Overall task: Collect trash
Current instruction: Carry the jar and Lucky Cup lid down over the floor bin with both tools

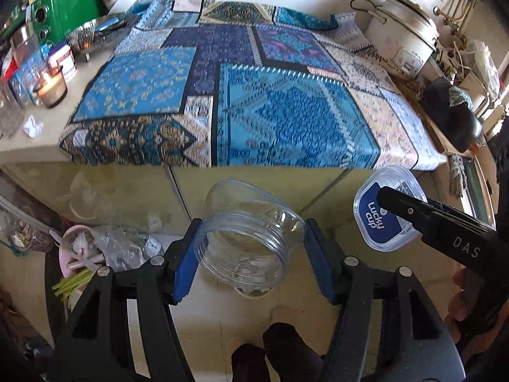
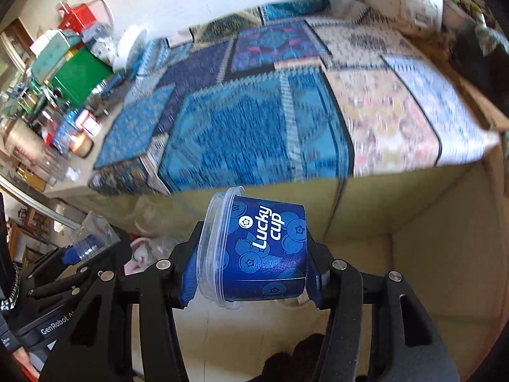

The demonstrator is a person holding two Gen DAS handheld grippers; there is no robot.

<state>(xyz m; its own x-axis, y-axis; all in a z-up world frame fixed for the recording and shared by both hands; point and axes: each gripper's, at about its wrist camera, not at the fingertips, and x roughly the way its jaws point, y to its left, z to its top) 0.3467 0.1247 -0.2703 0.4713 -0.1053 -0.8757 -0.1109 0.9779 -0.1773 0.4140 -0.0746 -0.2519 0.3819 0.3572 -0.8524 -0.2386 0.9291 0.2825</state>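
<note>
My left gripper (image 1: 249, 256) is shut on a clear plastic jar (image 1: 249, 237), held on its side in front of the counter, mouth toward the camera. My right gripper (image 2: 251, 261) is shut on a blue "Lucky cup" plastic cup (image 2: 261, 251), also held on its side. The cup (image 1: 386, 219) and the right gripper show at the right in the left wrist view. The jar (image 2: 94, 235) and the left gripper show at the lower left in the right wrist view. A pink trash bin (image 1: 82, 251) with bags and scraps stands on the floor at the lower left.
A counter with a blue patterned cloth (image 1: 241, 95) lies ahead. A candle jar (image 1: 52, 87), cans, a green box (image 1: 68, 6) and crumpled paper (image 1: 33, 125) crowd its left end. A white rice cooker (image 1: 402, 36) stands at the back right. My feet (image 1: 283, 350) are below.
</note>
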